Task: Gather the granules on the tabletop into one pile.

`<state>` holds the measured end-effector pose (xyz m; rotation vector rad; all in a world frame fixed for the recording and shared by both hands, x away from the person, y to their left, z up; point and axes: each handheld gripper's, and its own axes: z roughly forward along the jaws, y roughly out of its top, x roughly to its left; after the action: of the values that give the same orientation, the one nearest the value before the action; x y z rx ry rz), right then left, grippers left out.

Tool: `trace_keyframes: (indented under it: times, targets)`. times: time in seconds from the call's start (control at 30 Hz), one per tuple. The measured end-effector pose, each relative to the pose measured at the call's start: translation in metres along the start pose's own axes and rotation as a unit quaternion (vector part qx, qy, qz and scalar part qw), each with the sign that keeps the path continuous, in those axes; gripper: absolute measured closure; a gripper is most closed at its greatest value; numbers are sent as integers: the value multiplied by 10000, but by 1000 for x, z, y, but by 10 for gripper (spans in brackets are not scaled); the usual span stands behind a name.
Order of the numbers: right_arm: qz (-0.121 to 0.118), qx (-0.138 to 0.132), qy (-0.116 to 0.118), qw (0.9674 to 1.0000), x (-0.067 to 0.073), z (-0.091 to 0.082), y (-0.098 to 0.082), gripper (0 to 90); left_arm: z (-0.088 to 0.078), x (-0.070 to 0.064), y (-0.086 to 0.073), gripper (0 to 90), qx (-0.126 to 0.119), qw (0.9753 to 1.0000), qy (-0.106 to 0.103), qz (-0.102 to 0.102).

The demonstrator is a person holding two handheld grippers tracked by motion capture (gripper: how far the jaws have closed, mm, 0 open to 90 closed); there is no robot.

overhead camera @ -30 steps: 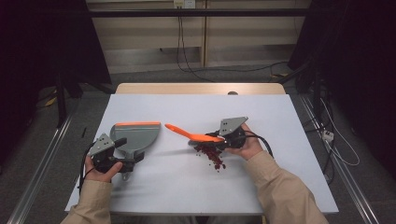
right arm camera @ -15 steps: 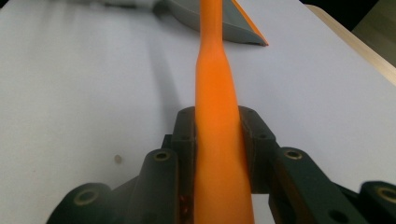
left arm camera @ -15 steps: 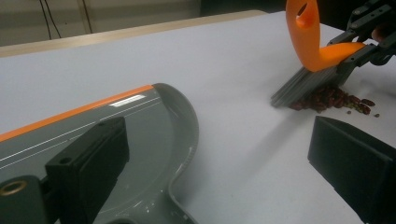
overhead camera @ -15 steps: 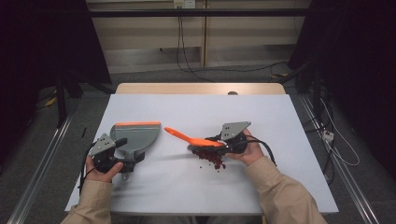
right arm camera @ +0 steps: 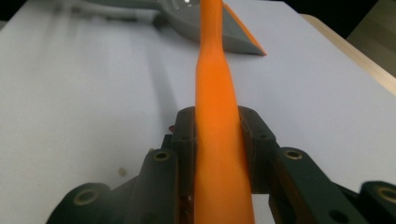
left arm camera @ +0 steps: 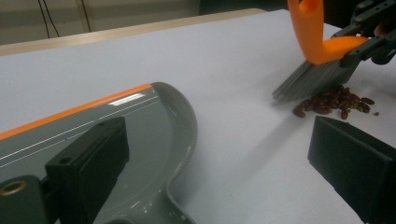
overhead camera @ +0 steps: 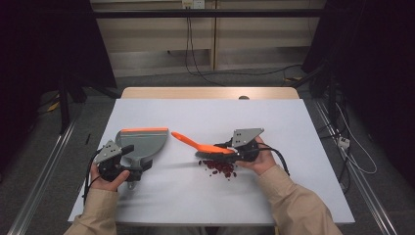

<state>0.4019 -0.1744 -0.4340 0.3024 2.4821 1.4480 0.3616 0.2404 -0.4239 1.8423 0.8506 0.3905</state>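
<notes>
Dark curtains and trailing cables framed the white bench (overhead camera: 293, 122), where a person sat with a tool in each hand. The right tool (overhead camera: 240, 152) was pinched on the orange brush (overhead camera: 195, 144) near its head, its pads pressed against both sides of the shaft, so the grey bristles (left arm camera: 313, 79) pointed down onto the bench and the handle slanted up and away toward the dustpan (overhead camera: 142, 144). That grip, to my eye, was chosen for sweeping: low on the brush for control, bristles just at the edge of the red beans (overhead camera: 221, 167).

The beans lay in a small loose pile directly under and slightly to the near side of the right tool, touching the bristle tips. The left tool (overhead camera: 113, 159) steadied the dustpan by its handle end, its orange lip facing away across the bench, apparently to keep it from sliding. Whether its jaws truly gripped I could not tell; they looked spread around the neck of the pan. From the left tool, the beans sat well off to the side, with bare bench between them.
</notes>
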Motion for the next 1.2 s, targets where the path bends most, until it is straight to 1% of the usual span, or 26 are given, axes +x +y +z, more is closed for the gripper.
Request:
trace_keyframes:
  times: [0.03,0.07,0.13,0.23,0.3,0.33,0.4,0.53,0.57,0.63,0.67,0.7,0.73,0.83,0.87,0.9,1.0,1.07,1.1,1.13,1.2]
  targets:
    - [62,-54,-23,10000,-1,-1,0,712,0,0,0,52,1,10000,0,4]
    - [71,-82,-72,9999,-1,-3,1,712,0,0,0,52,10,10000,2,8]
    - [72,-142,-90,9998,-1,-7,4,712,0,1,0,52,4,10000,3,-6]
    - [137,-217,-119,9996,2,-13,9,712,0,1,0,52,8,10000,-2,3]
    - [194,-289,-30,9994,7,-18,13,712,0,0,0,52,3,10000,-1,-10]
    - [262,-302,42,9992,10,-19,15,712,0,0,0,52,-4,10000,-4,-12]
    - [308,-314,215,9988,18,-20,17,712,0,1,0,52,-5,10000,-4,-14]
    - [410,-254,594,9971,37,-18,16,712,0,1,0,52,15,10000,5,-25]
    - [419,-231,659,9967,40,-16,14,712,0,1,0,52,15,10000,6,-17]
    - [429,-106,731,9963,43,-11,8,712,0,1,0,52,10,10000,2,-18]
    - [460,-58,779,9959,42,-9,5,712,1,1,0,52,17,10000,5,-19]
    - [482,-24,775,9958,41,-7,1,712,1,1,0,52,10,10000,3,-16]
    - [504,-100,707,9962,38,-5,-1,712,0,1,0,52,12,10000,1,-15]
    - [603,-121,571,9965,28,-4,-4,711,0,1,0,52,7,10000,15,-27]
    - [659,-164,595,9959,26,-4,-6,710,0,1,0,52,9,10000,18,-28]
    - [710,-198,568,9957,24,-4,-7,711,0,2,0,52,8,10000,16,-25]
    - [774,-232,548,9952,22,-4,-7,711,1,1,0,52,14,10000,-5,-16]
    - [757,-207,463,9958,23,-6,-6,712,1,1,0,52,18,10000,-13,-16]
    - [838,-283,514,9948,22,-7,-5,712,2,1,0,52,21,10000,-13,-11]
    - [928,-379,490,9937,22,-9,-3,711,2,1,0,52,20,10000,-14,-6]
    - [1077,-526,368,9921,22,-13,1,712,1,0,0,52,17,10000,-15,1]
